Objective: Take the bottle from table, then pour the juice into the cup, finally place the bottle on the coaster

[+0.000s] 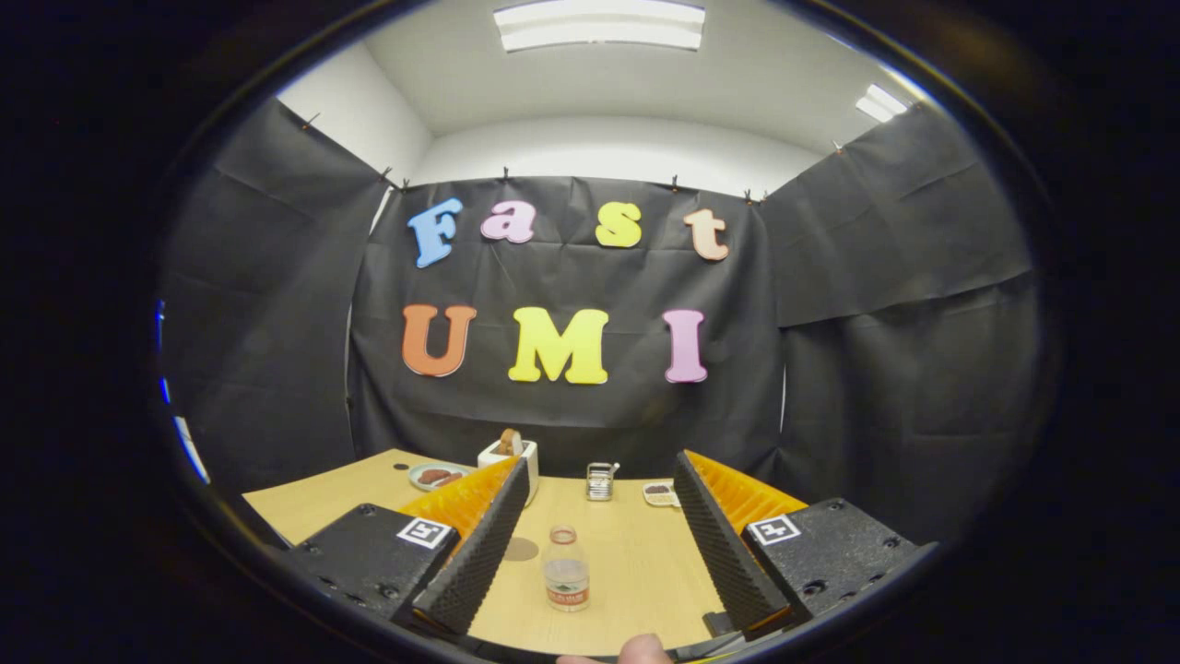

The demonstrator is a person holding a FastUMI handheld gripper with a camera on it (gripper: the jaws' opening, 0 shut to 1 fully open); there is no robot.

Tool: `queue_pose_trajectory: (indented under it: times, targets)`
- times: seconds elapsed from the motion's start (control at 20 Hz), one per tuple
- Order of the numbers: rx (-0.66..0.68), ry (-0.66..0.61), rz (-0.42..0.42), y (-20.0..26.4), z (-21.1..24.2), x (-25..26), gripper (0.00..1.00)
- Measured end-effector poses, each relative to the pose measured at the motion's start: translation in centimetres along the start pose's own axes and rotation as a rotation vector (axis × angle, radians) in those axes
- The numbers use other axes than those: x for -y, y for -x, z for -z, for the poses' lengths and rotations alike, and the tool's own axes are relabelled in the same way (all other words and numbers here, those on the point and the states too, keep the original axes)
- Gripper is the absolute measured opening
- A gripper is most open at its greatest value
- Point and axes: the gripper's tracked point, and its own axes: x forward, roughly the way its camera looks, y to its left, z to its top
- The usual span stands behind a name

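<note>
Standing upright btwn spread fingers of hand-held gripper [599,535]: bottle [565,581], untouched; coaster [520,550] just beside; cup [600,480] beyond.

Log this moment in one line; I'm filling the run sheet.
stage: approach | gripper: open, touching nothing | bottle: upright on table, between the fingers | coaster: bare, left of bottle

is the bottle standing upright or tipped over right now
Upright. The bottle stands on its base on the table, cap end up, between the open gripper's fingers, with neither finger touching it.
</note>
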Motion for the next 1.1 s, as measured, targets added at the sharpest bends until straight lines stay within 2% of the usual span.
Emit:
queue_pose_trajectory:
  times: [0.25, 0.55, 0.95, 1.1]
  targets:
    - [0.017, -0.021, 0.002, 0.1, 0.5, 0.5, 1.0]
    - [-0.02, -0.012, 0.007, -0.1, 3.8, 1.1, 1.0]
    - [-0.153, -0.007, -0.079, -1.0, 13.4, -0.1, 1.0]
    - [-0.194, 0.002, -0.083, -1.7, 16.6, -0.2, 1.0]
